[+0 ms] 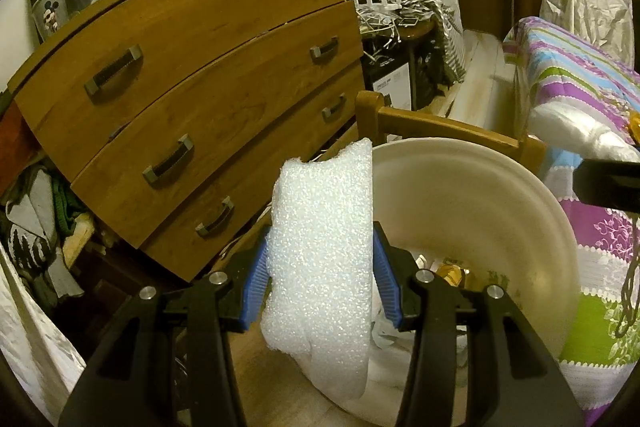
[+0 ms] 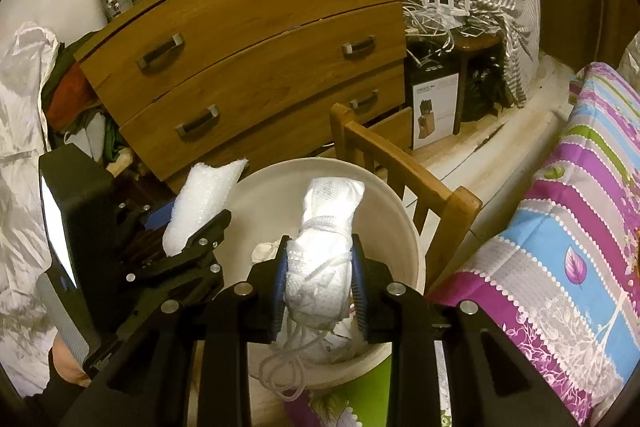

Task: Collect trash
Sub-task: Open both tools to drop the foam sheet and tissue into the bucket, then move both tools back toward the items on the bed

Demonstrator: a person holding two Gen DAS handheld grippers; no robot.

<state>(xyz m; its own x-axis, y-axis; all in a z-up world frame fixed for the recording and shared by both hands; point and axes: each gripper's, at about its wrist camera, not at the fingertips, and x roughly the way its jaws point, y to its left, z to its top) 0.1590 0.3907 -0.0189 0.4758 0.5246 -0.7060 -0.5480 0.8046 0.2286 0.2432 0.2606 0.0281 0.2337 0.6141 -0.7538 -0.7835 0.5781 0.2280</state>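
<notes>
My left gripper (image 1: 320,267) is shut on a strip of white packing foam (image 1: 320,243) and holds it by the left rim of a round cream bin (image 1: 500,195). In the right wrist view the left gripper (image 2: 200,227) with the foam (image 2: 200,199) sits at the bin's left edge. My right gripper (image 2: 320,287) is shut on a white bundle of wrapped paper tied with string (image 2: 324,247), held over the cream bin (image 2: 400,227). Crumpled trash lies inside the bin.
A wooden chest of drawers (image 2: 256,59) stands behind the bin. A wooden chair (image 2: 404,167) is right behind the bin. A bed with a striped floral cover (image 2: 560,227) is on the right. Clothes piles (image 1: 36,227) lie at left, cables and a box (image 2: 436,107) farther back.
</notes>
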